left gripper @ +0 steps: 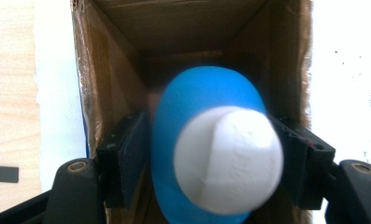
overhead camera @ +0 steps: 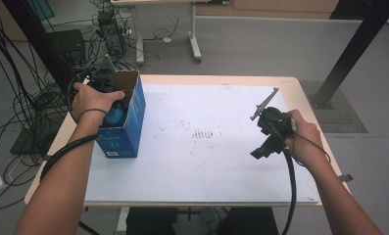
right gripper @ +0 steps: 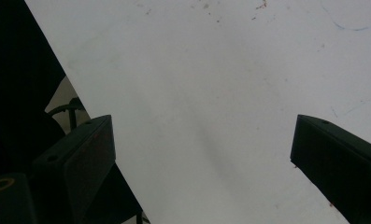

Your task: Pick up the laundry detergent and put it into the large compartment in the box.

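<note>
Cardboard box [overhead camera: 126, 120] is receiving the blue-and-white object [left gripper: 211, 149] — left gripper [left gripper: 211, 163] jaws bracketing it, seemingly loosening; right gripper [right gripper: 202, 154] is idling, jaws spread — release remaining.

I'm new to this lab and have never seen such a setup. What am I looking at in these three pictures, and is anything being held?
A person works at a table, holding a hand-operated gripper in each hand. One camera looks down from above; the other two ride on the grippers and look along their black fingers. On the white sheet stands an open blue cardboard box. The left gripper reaches into it, with a blue object with a white end between its fingers; whether they press on it, I cannot tell. The right gripper is open and empty over the sheet.
</note>
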